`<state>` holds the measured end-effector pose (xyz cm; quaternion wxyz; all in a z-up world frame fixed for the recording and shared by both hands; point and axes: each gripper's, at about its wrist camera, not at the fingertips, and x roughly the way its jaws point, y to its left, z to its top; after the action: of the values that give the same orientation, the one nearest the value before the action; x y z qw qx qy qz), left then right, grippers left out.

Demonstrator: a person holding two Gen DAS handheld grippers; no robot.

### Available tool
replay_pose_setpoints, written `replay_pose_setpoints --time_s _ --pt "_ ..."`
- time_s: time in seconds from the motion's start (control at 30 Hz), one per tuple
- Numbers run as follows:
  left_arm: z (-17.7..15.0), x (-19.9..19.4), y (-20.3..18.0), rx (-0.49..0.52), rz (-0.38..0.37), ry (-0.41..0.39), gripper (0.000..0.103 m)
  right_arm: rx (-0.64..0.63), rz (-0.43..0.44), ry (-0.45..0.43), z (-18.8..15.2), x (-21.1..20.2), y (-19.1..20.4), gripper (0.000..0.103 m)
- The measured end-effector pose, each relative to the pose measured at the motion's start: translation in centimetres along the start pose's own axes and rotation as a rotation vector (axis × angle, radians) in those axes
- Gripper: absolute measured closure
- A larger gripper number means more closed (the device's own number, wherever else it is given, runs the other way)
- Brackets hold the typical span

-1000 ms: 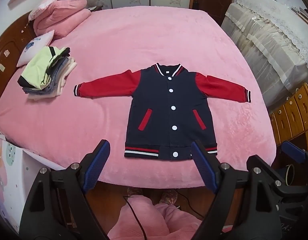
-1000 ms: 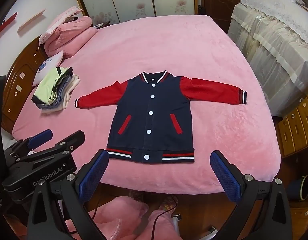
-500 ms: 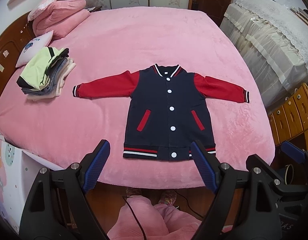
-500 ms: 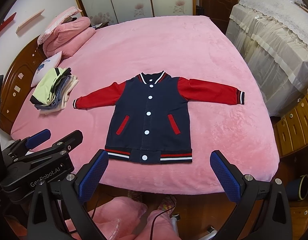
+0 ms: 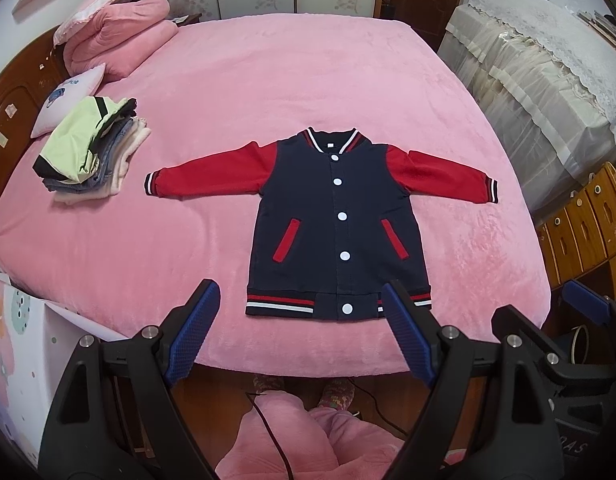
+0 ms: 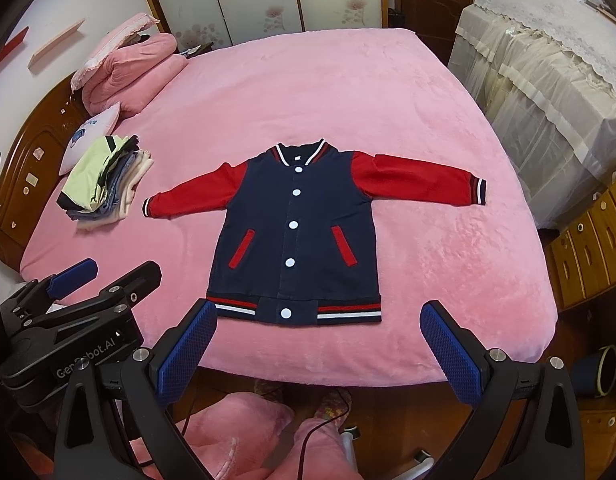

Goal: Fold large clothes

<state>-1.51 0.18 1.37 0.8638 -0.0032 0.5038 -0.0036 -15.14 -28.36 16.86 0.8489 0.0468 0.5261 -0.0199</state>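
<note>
A navy jacket (image 5: 336, 224) (image 6: 295, 236) with red sleeves and white snap buttons lies flat and face up on the pink bed (image 5: 267, 92) (image 6: 308, 92), both sleeves spread out to the sides, its striped hem toward me. My left gripper (image 5: 299, 332) hangs open above the bed's near edge, in front of the hem, with nothing between its blue pads. My right gripper (image 6: 320, 344) is open too, just short of the hem, empty. Neither touches the jacket.
A stack of folded clothes (image 5: 91, 148) (image 6: 103, 180) sits on the bed's left side, by a pillow and a rolled pink quilt (image 5: 115, 44). A lace-covered cabinet (image 5: 548, 76) and wooden chairs (image 5: 588, 224) stand at the right. Pink-trousered legs (image 5: 291, 436) show below.
</note>
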Motion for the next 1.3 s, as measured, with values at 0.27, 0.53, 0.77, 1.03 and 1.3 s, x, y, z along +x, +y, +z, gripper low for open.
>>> replay_pose_setpoints --time_s 0.27,0.53,0.77,1.03,1.3 --pt "0.0 -0.1 0.0 -0.001 0.002 -0.001 0.022 0.001 0.001 -0.001 -0.1 0.0 -0.1 0.000" --pt "0.0 -0.2 -0.1 0.001 0.001 -0.003 0.022 0.002 0.000 0.000 0.1 0.0 -0.1 0.000" --pt "0.1 -0.2 -0.2 0.004 0.006 -0.005 0.022 0.002 0.000 -0.001 0.1 0.0 -0.2 0.000" --pt "0.1 -0.4 -0.4 0.005 0.008 -0.008 0.022 0.002 0.001 -0.001 0.1 -0.1 -0.2 0.000" --pt "-0.2 -1.3 -1.3 0.004 0.015 -0.016 0.022 -0.011 0.001 -0.010 0.3 -0.9 -0.8 0.000"
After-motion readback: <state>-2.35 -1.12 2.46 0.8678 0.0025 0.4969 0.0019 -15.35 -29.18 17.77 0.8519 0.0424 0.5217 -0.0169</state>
